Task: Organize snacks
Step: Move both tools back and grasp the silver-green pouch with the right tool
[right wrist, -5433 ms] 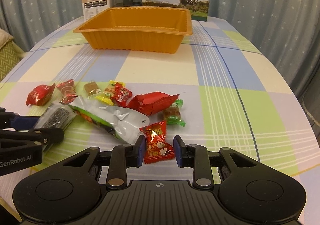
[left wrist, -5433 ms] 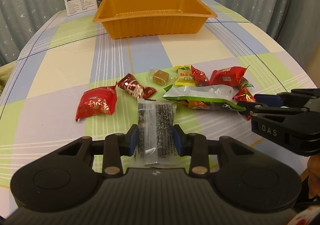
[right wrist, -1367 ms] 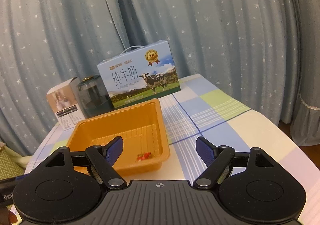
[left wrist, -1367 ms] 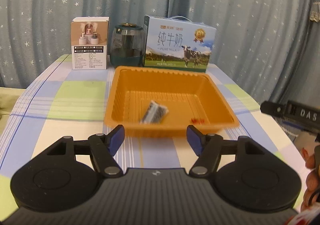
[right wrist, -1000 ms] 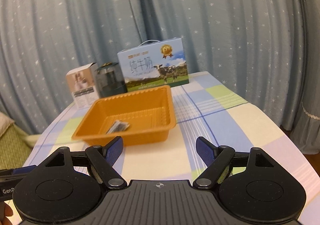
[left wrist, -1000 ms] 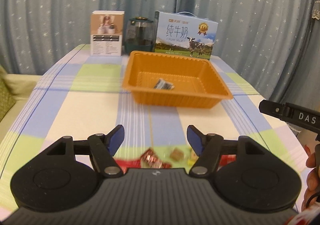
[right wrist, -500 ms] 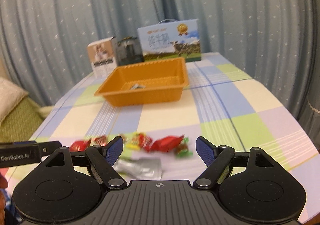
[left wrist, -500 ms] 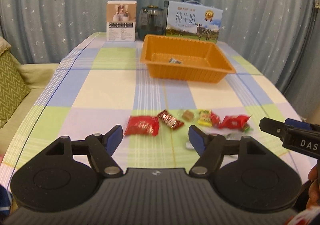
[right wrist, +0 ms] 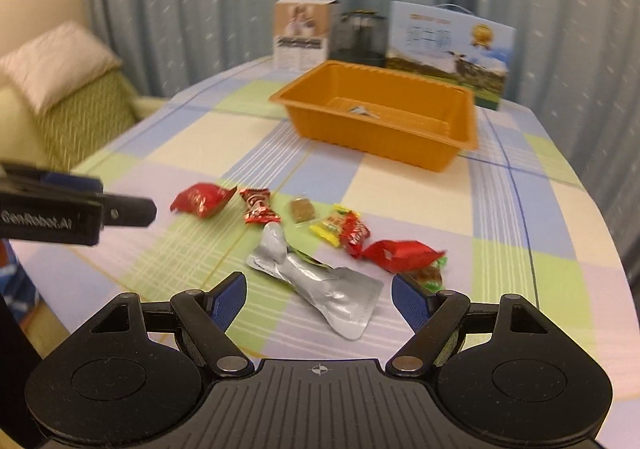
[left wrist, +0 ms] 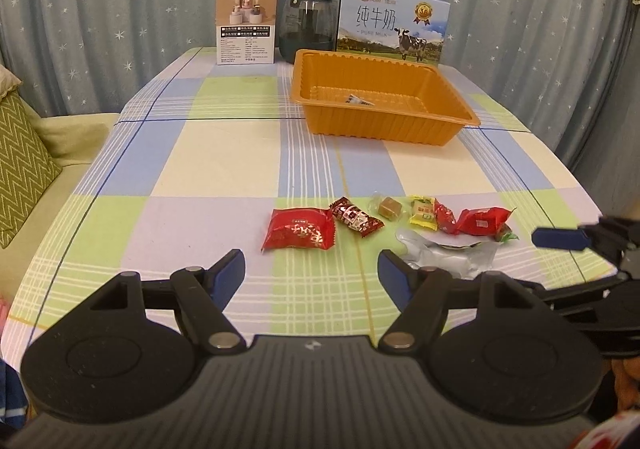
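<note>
Several wrapped snacks lie in a row near the table's front edge: a red packet point(left wrist: 299, 229) point(right wrist: 202, 198), a dark red candy point(left wrist: 355, 217) point(right wrist: 258, 205), a brown cube sweet point(left wrist: 388, 206) point(right wrist: 302, 210), a yellow sweet point(left wrist: 422, 212), a red pouch point(left wrist: 482, 221) point(right wrist: 400, 250) and a silver bag point(left wrist: 448, 255) point(right wrist: 320, 281). The orange tray point(left wrist: 384, 129) point(right wrist: 380, 145) stands further back with a small dark packet point(left wrist: 359, 100) inside. My left gripper point(left wrist: 311, 269) hangs open just before the red packet. My right gripper point(right wrist: 318, 293) is open over the silver bag, with nothing gripped.
A white box point(left wrist: 246, 24), a dark jar point(left wrist: 306, 27) and a blue milk carton point(left wrist: 390, 25) stand behind the tray at the table's back. A green sofa with cushions point(right wrist: 68, 97) sits to the left. Starred curtains hang behind.
Both grippers have drawn back from the tray to the front of the table and tipped down. The snack row now lies just ahead of them, and the right view has rolled.
</note>
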`<state>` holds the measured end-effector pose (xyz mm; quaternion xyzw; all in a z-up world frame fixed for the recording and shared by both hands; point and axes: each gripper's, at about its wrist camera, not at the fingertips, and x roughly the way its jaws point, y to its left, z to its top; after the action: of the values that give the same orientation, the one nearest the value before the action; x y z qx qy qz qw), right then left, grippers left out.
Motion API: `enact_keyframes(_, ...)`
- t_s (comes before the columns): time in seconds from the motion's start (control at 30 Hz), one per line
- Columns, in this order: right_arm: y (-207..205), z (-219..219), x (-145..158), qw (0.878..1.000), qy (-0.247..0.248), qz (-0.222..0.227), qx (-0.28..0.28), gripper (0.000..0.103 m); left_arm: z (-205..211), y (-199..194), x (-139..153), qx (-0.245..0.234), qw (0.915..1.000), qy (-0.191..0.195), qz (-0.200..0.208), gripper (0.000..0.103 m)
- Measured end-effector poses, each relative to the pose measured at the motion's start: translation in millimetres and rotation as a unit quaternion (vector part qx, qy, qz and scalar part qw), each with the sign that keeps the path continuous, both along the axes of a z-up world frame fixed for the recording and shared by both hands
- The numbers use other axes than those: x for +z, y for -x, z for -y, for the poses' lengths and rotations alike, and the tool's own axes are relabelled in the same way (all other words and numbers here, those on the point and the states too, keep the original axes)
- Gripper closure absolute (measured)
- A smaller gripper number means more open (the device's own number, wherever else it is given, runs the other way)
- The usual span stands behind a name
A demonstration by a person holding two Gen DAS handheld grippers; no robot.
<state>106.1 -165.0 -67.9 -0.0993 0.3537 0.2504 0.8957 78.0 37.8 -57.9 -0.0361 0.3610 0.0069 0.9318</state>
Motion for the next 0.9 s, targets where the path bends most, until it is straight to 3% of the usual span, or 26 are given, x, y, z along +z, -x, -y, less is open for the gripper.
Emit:
enact_keyframes(0.33, -31, -22, -23, 0.993, 0.082, 0.016, 0.086, 0.024, -9, -8, -6, -0.007, 0.9998, -0.013, -0.013, 0.032)
enact_keyframes(0.43, -39, -27, -31, 0.990, 0.091, 0.012, 0.105, 0.037, -10, -9, -8, -0.009, 0.9997, -0.012, -0.017, 0.032)
enact_keyframes(0.57, -40, -35, -39, 0.985, 0.112, 0.016, 0.130, 0.045, -9, -11, -12, -0.011, 0.9997, -0.009, -0.021, 0.031)
enact_keyframes(0.73, -44, -38, -46, 0.985, 0.117, 0.005, 0.130, 0.055, -9, -14, -17, -0.012, 0.9996, -0.006, -0.027, 0.031)
enact_keyframes(0.9, -45, -36, -47, 0.989, 0.099, -0.031, 0.108, 0.056, -10, -14, -19, -0.010, 0.9995, 0.000, -0.029, 0.030)
